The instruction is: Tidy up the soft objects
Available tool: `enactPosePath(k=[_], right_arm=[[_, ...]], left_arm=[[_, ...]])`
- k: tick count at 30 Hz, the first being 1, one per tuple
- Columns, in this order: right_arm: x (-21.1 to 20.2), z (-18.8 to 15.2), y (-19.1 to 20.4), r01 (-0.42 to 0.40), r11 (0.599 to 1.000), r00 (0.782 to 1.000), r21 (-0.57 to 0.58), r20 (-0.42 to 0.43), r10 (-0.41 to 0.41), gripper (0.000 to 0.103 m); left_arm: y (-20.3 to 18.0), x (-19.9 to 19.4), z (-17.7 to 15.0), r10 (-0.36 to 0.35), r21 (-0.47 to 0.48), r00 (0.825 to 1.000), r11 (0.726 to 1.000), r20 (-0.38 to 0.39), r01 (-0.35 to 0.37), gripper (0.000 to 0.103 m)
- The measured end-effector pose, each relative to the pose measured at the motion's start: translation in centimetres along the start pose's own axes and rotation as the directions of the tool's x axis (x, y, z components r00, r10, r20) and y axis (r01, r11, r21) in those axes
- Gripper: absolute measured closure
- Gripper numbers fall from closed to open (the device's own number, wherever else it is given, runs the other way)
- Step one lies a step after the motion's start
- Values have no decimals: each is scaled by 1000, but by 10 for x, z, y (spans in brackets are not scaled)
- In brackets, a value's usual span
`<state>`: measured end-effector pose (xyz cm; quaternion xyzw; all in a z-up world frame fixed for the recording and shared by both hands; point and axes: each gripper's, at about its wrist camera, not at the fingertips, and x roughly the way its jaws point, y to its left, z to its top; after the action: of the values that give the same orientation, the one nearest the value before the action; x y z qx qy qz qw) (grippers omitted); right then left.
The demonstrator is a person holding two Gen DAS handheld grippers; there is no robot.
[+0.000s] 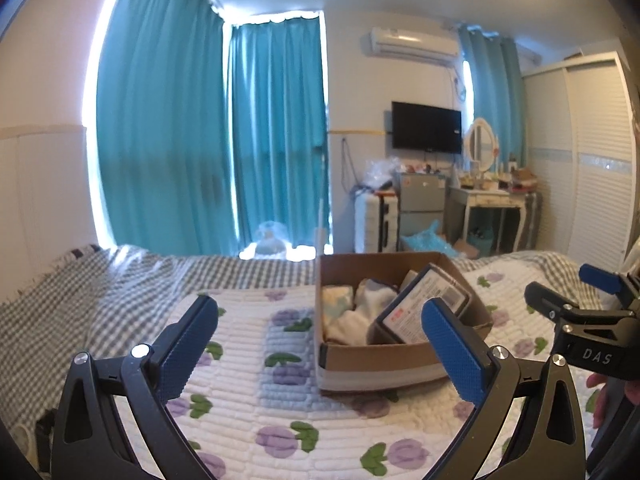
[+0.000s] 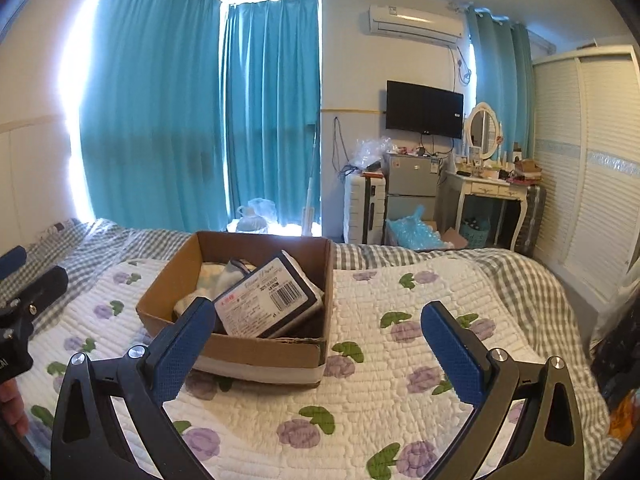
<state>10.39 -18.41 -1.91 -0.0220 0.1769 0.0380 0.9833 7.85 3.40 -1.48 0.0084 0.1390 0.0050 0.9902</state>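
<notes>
Left gripper [image 1: 320, 338] spread wide, nothing between its blue pads, hovering over the quilt [image 1: 248, 392]. Right gripper [image 2: 318, 340] likewise released and wide, nothing held. In the left wrist view the right gripper's head shows at 3 o'clock, jaws apart too; in the right wrist view the left gripper's edge shows at 9 o'clock.

Quilt is white, ribbed, printed with purple flowers and green leaves; it lies over a gray checked sheet [image 1: 52, 312] on the bed.

Cardboard box [image 1: 384, 360] sits on the quilt, open top, pale tape band along its near bottom edge. Left wrist view: box just ahead, at about 1 o'clock of the gap between the fingers, right finger tip overlapping its near right corner in the picture. Right wrist view: box at 11 o'clock, left finger tip overlapping its near wall.

Inside the box: rolled white and pale blue socks [image 1: 352, 304] on the left side, touching each other; a dark flat package [image 2: 268, 300] with a white barcode label leans tilted on the right side, partly over the soft items. More things under it, cannot tell what.

Beyond the bed: teal curtains [image 1: 208, 128] at 11 o'clock, backlit. At 1 o'clock a wall TV [image 1: 426, 125], air conditioner [image 1: 414, 42] above it, small gray fridge [image 1: 422, 204], white suitcase [image 1: 376, 222] beside it, dressing table [image 1: 492, 200] with oval mirror, cluttered top. White slatted wardrobe [image 1: 588, 152] at 2 o'clock.
</notes>
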Motion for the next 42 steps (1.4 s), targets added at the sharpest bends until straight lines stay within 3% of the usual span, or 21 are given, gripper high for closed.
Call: enactPosePath(k=[10, 42], right_arm=[[0, 1, 7, 13, 1000, 1000, -27, -1, -14, 0], [4, -2, 10, 12, 999, 1000, -41, -18, -13, 0]], left_arm=[[0, 5, -11, -22, -8, 999, 1000, -46, 22, 0], [-4, 7, -11, -37, -4, 997, 999, -74, 37, 0]])
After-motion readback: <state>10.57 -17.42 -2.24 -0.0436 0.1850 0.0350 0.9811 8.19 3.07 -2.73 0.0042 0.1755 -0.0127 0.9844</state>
